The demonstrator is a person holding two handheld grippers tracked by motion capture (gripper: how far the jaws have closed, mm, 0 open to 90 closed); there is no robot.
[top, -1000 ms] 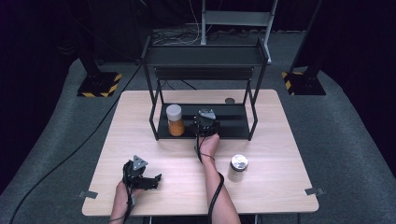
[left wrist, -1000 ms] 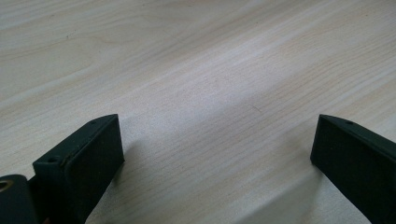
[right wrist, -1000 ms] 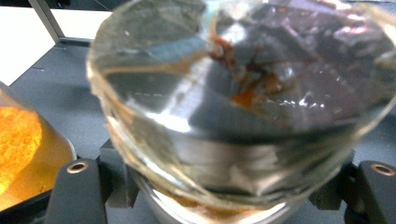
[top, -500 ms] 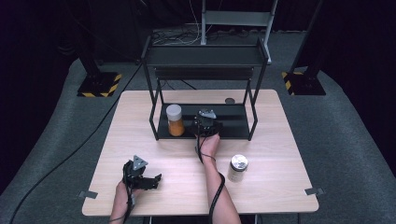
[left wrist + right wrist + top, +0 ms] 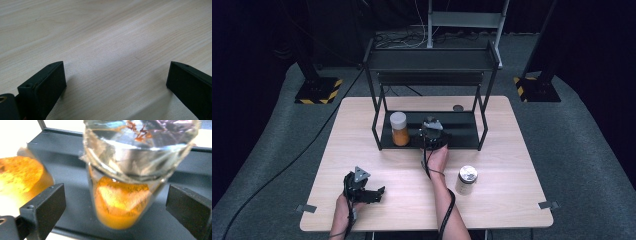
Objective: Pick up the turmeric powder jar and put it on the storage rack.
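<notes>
Right gripper view: jar [image 5: 122, 195] between open claw [image 5: 115, 207] jaws.

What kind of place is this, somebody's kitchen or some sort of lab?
Most likely a lab or recording studio, not a kitchen. A lone wooden table stands on grey carpet amid dark drapes, cables trail over the floor, and hazard-striped stand bases flank it. A person works with handheld grippers at a black rack holding spice jars.

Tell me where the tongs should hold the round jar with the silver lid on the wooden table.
Grip the round jar with the silver lid on its side wall below the lid, coming level from the near edge: it stands upright, nothing beside it.
</notes>
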